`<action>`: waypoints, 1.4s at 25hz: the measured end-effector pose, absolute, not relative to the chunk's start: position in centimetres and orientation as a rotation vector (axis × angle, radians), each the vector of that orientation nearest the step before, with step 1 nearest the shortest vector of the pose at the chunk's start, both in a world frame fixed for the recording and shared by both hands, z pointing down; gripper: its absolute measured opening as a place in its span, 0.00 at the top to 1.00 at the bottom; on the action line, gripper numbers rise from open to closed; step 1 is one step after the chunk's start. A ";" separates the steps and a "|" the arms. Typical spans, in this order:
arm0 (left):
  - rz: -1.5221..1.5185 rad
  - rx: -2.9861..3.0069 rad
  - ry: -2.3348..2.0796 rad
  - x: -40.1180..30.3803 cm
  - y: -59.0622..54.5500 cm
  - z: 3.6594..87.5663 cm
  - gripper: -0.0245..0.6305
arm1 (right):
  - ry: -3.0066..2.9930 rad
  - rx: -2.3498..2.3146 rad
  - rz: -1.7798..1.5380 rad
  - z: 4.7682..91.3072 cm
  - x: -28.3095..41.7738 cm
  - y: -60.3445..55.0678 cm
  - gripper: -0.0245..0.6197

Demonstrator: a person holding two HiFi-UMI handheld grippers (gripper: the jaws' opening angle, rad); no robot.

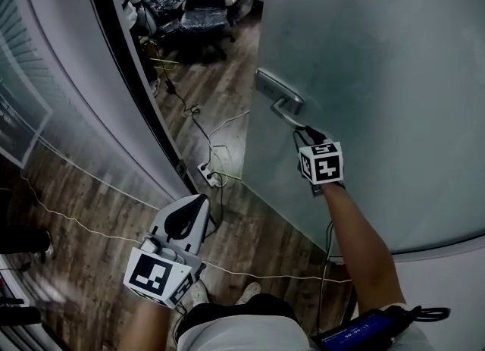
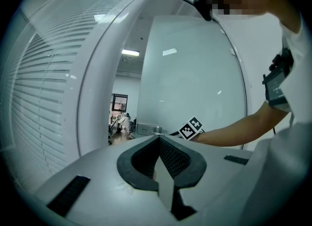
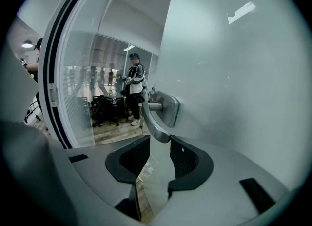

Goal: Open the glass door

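Left hand-held gripper (image 1: 198, 202) sits low and closest, by the person's waist. Its own view shows the jaws clenched tip to tip, with nothing between them. It points towards the gap beside the door frame (image 1: 129, 76).

Right hand-held gripper (image 1: 307, 131) is out at arm's length, grasping the free end of the metal door handle (image 1: 284, 111). The lever's tip sits between the pads (image 3: 181, 157).

Frosted glass door (image 1: 379, 76) fills the right of the head view. It stands ajar, its edge well apart from the dark frame.

Wooden floor (image 1: 227, 99) shows through the gap, with a power strip (image 1: 210, 175) and loose cables on it. Black office chairs (image 1: 203, 1) are further in. A person (image 3: 134, 88) stands beyond.
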State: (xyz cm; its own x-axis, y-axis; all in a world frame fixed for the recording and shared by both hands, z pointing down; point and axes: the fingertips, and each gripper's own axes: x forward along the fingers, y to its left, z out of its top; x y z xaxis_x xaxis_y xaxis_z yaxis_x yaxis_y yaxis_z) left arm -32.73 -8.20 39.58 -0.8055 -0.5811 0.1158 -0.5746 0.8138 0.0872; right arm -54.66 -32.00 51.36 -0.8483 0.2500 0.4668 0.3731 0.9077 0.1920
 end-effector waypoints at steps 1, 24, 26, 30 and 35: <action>-0.068 0.915 -2.860 -33.0 -8.7 39.8 0.96 | -2.631 -0.439 -0.371 51.7 -54.9 -32.7 0.76; -0.086 1.241 -2.811 -29.8 -4.4 35.4 0.96 | -3.070 -0.239 -0.224 35.2 -32.4 -26.6 0.96; -0.089 1.284 -2.794 -29.2 -3.1 34.5 0.96 | -3.087 -0.197 -0.219 33.6 -30.4 -25.2 0.96; -0.085 1.351 -2.758 -27.2 -1.1 34.4 0.96 | -3.120 -0.151 -0.201 32.1 -25.9 -22.8 0.96; -0.085 1.393 -2.740 -25.4 1.3 34.2 0.96 | -3.149 -0.102 -0.165 31.0 -21.5 -20.3 0.96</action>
State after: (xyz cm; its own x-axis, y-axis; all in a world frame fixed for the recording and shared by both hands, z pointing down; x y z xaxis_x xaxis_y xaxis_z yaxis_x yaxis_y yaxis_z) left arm -25.40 1.26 34.16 -0.5877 -0.8083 0.0343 -0.8046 0.5884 0.0796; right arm -21.49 -20.35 31.02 -0.9978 0.0654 -0.0098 0.0640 0.9924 0.1049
